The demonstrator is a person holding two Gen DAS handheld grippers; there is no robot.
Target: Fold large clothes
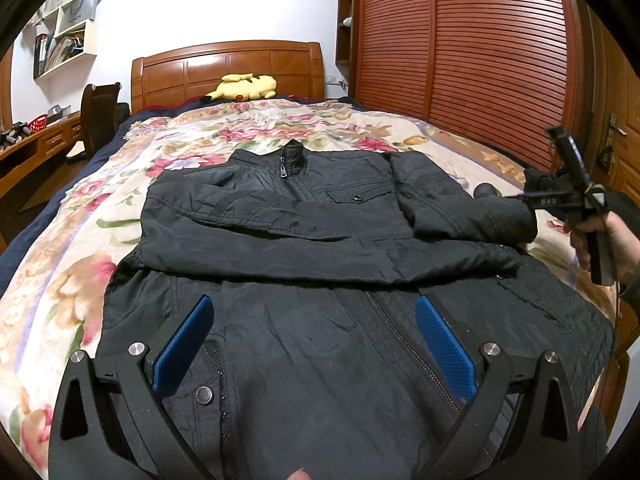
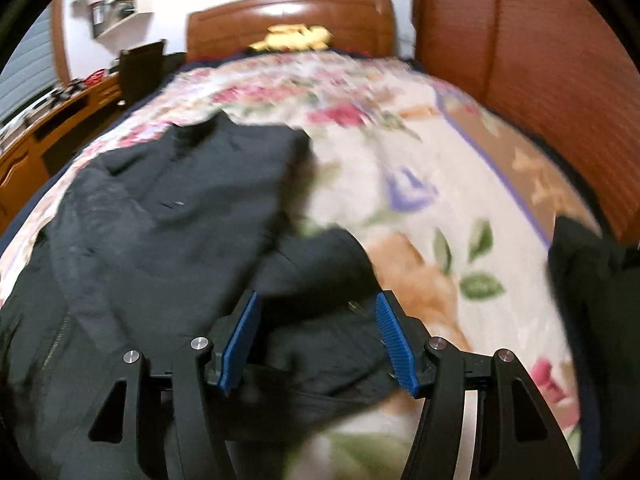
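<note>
A black zip-up jacket [image 1: 320, 240] lies front up on the floral bedspread [image 1: 72, 280], collar toward the headboard. Its left sleeve is folded across the chest; the right sleeve [image 1: 460, 208] bends out to the right. My left gripper [image 1: 314, 324] is open, its blue pads hovering over the jacket's lower front, holding nothing. My right gripper [image 2: 318, 332] is open over the right sleeve cuff [image 2: 324, 264], with the fabric lying between its jaws. This view is motion-blurred. The right gripper also shows in the left wrist view [image 1: 486, 191], by the sleeve end.
A yellow plush toy [image 1: 244, 87] lies by the wooden headboard [image 1: 228, 68]. A wooden wardrobe [image 1: 480, 48] stands along the bed's right side. A desk [image 1: 32, 152] and dark chair [image 1: 98, 112] stand at the left. Wall shelves [image 1: 68, 36] hang above.
</note>
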